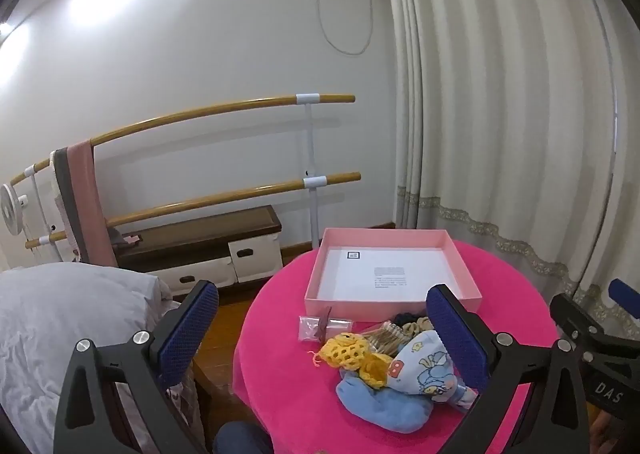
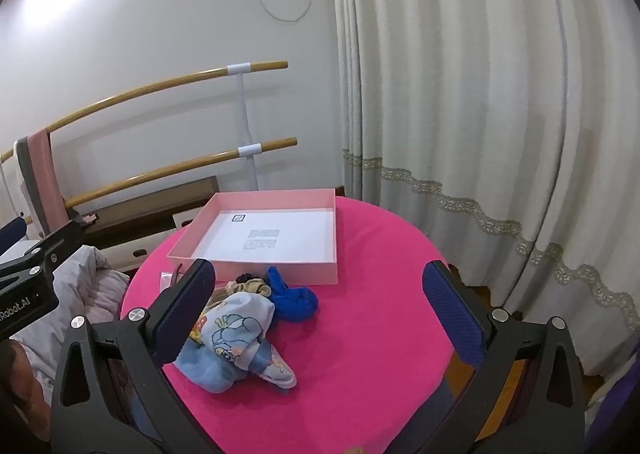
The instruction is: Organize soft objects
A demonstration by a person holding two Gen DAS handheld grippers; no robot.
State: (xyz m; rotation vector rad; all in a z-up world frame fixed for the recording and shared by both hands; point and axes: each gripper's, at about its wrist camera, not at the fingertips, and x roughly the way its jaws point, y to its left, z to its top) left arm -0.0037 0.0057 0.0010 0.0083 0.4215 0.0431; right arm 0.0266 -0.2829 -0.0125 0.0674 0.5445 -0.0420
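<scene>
A pile of soft things lies on the pink round table (image 1: 288,386) (image 2: 372,334) in front of an empty pink box (image 1: 394,308) (image 2: 256,268). It holds a pale blue cartoon-print cloth (image 1: 424,370) (image 2: 240,330), a light blue cloth (image 1: 384,406) (image 2: 204,370), a yellow crochet piece (image 1: 348,352), a royal blue knit piece (image 2: 294,300), and dark and beige scrunchies (image 1: 412,322) (image 2: 250,282). My left gripper (image 1: 320,330) is open, held above the pile. My right gripper (image 2: 320,306) is open, above the table right of the pile.
Small clear packets (image 1: 316,328) and a bundle of hair clips (image 1: 386,336) lie by the box. A bed with grey bedding (image 1: 60,318) is at the left. Wooden ballet bars (image 1: 224,193), a low bench (image 1: 200,242) and curtains (image 1: 500,113) stand behind.
</scene>
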